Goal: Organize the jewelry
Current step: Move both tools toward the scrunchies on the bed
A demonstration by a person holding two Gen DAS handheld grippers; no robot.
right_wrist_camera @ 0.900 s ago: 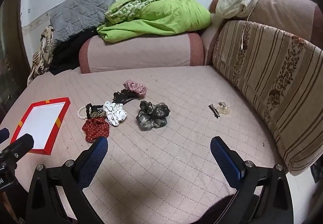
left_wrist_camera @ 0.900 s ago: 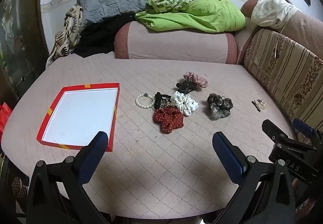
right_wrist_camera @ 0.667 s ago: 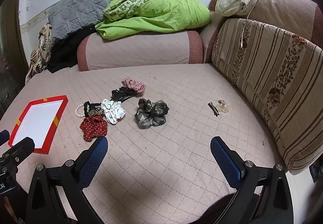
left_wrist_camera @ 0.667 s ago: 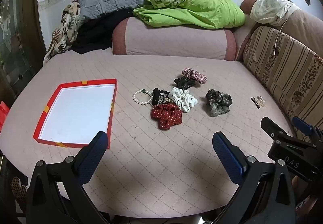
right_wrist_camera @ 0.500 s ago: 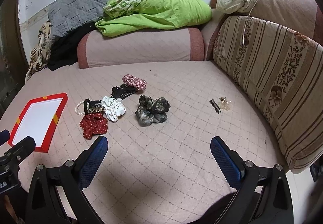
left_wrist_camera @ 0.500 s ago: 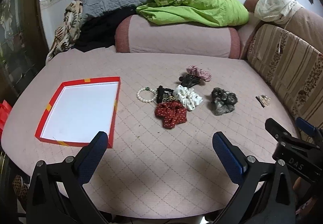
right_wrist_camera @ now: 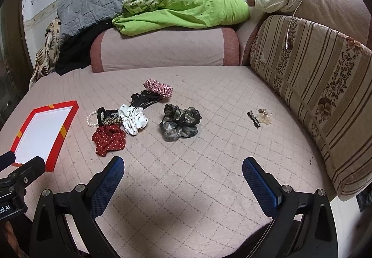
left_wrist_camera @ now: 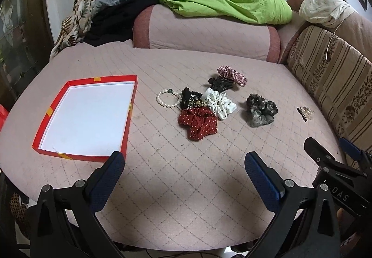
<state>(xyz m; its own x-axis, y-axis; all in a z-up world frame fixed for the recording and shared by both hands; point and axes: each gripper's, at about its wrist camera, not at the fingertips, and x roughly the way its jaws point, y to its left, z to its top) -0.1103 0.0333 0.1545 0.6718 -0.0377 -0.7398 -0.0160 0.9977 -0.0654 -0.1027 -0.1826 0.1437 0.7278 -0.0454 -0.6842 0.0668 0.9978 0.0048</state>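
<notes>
Both grippers hovered over the near edge of the quilted sofa seat (left_wrist_camera: 186, 200), the left gripper (left_wrist_camera: 184, 166) and right gripper (right_wrist_camera: 182, 165) each spread wide with nothing between the pads. A broad bare stretch of seat lay ahead of them. The red-rimmed box lid (left_wrist_camera: 130, 116) sat empty at the left, its long axis running away from the cameras. The scrunchies and pearl bracelet (left_wrist_camera: 166, 98) clustered mid-seat; the dark hair clip (right_wrist_camera: 253, 118) lay apart near the striped backrest (right_wrist_camera: 325, 95).
</notes>
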